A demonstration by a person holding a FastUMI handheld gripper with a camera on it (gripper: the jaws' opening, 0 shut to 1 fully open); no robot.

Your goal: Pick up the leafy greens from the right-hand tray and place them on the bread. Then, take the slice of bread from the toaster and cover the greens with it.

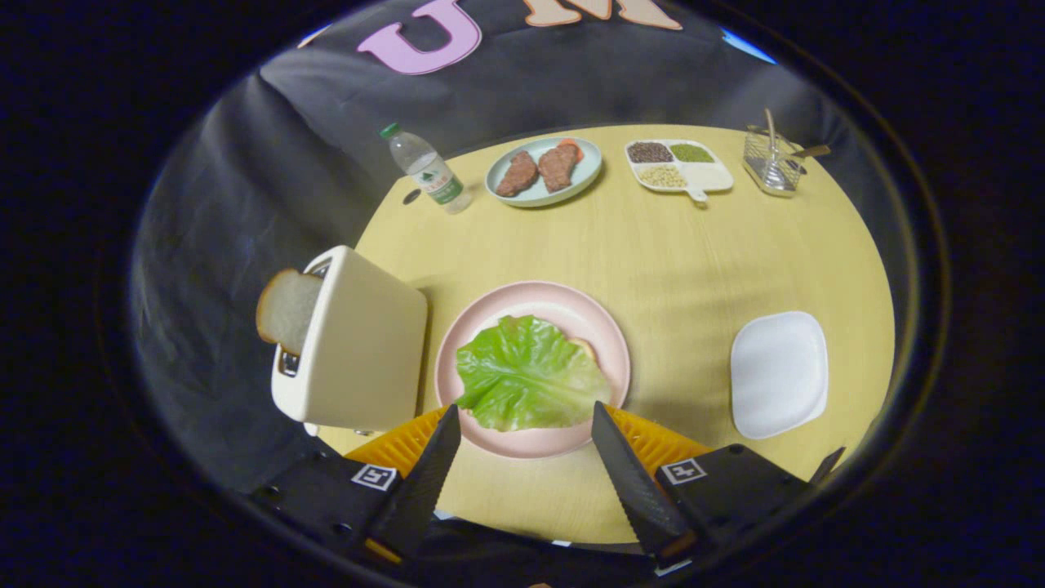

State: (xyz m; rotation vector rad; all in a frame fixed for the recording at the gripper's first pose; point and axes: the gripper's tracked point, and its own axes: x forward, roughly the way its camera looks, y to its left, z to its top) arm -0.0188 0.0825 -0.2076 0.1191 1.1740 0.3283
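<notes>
Hand-held gripper (526, 416): fingers apart, holding nothing, over the plate's near rim.
Greens (526, 374): on the bread (584, 346) on the pink plate (563, 310), just ahead.
Toaster (359, 343): left of plate, slice (286, 309) sticking out.
Tray (778, 372): right, white.

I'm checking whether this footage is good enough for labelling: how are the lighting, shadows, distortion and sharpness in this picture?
Gripper view: even, soft light with no harsh glare; the toaster casts a faint shadow on the table. Fisheye distortion bends the table's edge into a curve. The lettuce on the pink plate is sharp, far dishes less so. The gripper has its fingers open, holding nothing.
</notes>
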